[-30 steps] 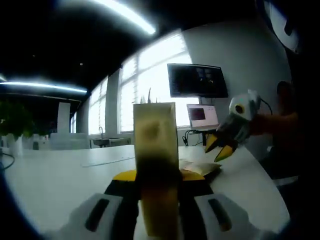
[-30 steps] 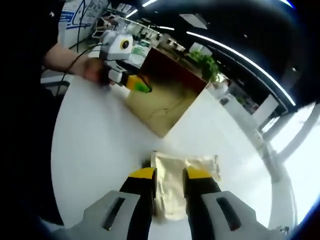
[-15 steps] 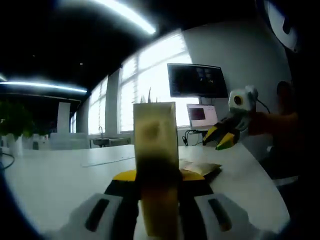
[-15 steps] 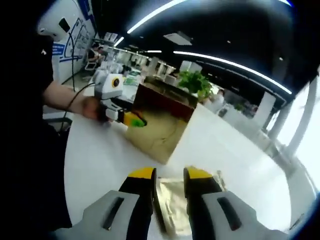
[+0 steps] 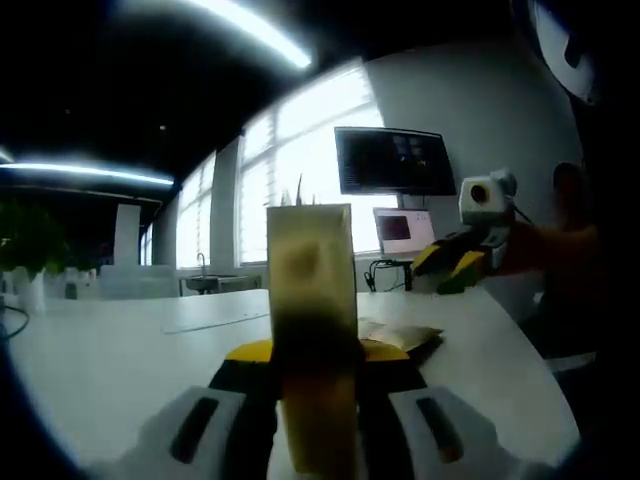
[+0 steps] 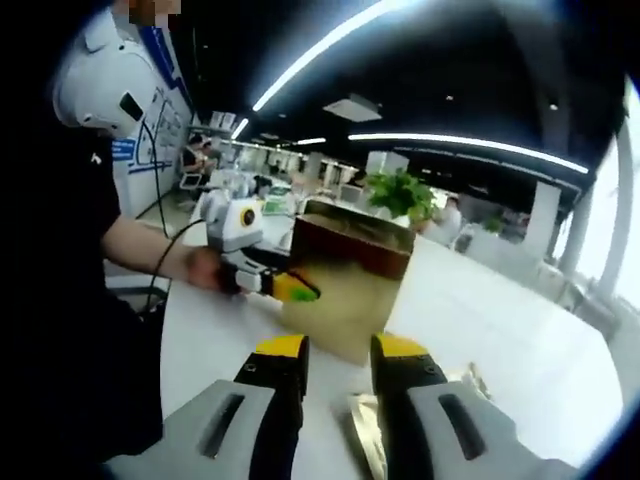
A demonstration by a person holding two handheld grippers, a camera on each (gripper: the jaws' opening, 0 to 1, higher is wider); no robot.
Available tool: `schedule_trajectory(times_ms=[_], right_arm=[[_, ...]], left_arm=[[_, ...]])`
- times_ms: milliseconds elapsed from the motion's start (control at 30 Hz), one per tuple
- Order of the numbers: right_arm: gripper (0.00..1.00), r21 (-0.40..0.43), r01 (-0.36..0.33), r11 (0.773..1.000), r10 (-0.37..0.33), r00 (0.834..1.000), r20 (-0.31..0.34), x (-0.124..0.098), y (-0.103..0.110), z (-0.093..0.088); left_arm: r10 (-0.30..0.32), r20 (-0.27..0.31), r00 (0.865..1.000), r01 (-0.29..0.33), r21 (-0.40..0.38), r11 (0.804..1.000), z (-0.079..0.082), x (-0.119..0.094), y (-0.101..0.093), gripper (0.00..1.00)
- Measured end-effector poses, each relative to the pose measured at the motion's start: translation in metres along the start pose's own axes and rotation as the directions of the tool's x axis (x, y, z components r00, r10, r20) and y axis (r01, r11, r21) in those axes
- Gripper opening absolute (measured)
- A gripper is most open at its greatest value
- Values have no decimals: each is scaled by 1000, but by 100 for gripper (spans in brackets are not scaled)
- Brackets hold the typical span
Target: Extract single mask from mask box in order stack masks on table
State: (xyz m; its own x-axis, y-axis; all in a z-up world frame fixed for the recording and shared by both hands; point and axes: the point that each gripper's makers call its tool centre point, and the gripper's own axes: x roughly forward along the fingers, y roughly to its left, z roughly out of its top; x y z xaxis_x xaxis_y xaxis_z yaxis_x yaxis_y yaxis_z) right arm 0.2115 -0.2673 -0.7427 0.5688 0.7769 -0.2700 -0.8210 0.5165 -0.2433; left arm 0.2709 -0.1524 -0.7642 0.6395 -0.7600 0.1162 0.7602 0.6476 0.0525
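The mask box, a tall yellowish carton with a dark top, stands on the white table with my left gripper shut on it. From the right gripper view, that box is ahead with the left gripper clamped on its near side. A small stack of flat masks lies on the table behind the box. My right gripper hangs above the table, open, with nothing between its fingers; the masks lie low under it. It floats at the right, above the stack.
A dark monitor and a laptop stand at the far table edge. A person's arm holds the left gripper. A green plant stands beyond the box. Table surface spreads to the right.
My right gripper has lifted away from the mask stack and tilted up toward the box. The left gripper and the box have stayed still.
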Motion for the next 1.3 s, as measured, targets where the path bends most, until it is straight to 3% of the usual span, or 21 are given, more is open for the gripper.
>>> schedule_trajectory(times_ms=[267, 500, 833, 1000, 1100, 1300], right_arm=[[23, 46, 10, 999, -13, 997, 71, -6, -2, 14], [24, 33, 46, 998, -49, 995, 87, -9, -7, 18], [25, 149, 60, 987, -96, 965, 246, -23, -21, 50], [26, 187, 77, 979, -125, 958, 258, -28, -27, 49], [25, 114, 156, 981, -178, 960, 216, -29, -32, 41], [25, 152, 129, 980, -160, 963, 216, -23, -25, 35]], left_arm=[[1, 0, 1000, -1, 0, 1000, 0, 0, 0, 32], [2, 0, 1000, -2, 1, 1000, 1, 0, -1, 32], [2, -1, 1000, -2, 0, 1000, 0, 0, 0, 32], [1, -1, 1000, -1, -2, 1000, 0, -1, 0, 32], [0, -1, 1000, 0, -3, 1000, 0, -1, 1, 32], [1, -1, 1000, -1, -5, 1000, 0, -1, 0, 32]])
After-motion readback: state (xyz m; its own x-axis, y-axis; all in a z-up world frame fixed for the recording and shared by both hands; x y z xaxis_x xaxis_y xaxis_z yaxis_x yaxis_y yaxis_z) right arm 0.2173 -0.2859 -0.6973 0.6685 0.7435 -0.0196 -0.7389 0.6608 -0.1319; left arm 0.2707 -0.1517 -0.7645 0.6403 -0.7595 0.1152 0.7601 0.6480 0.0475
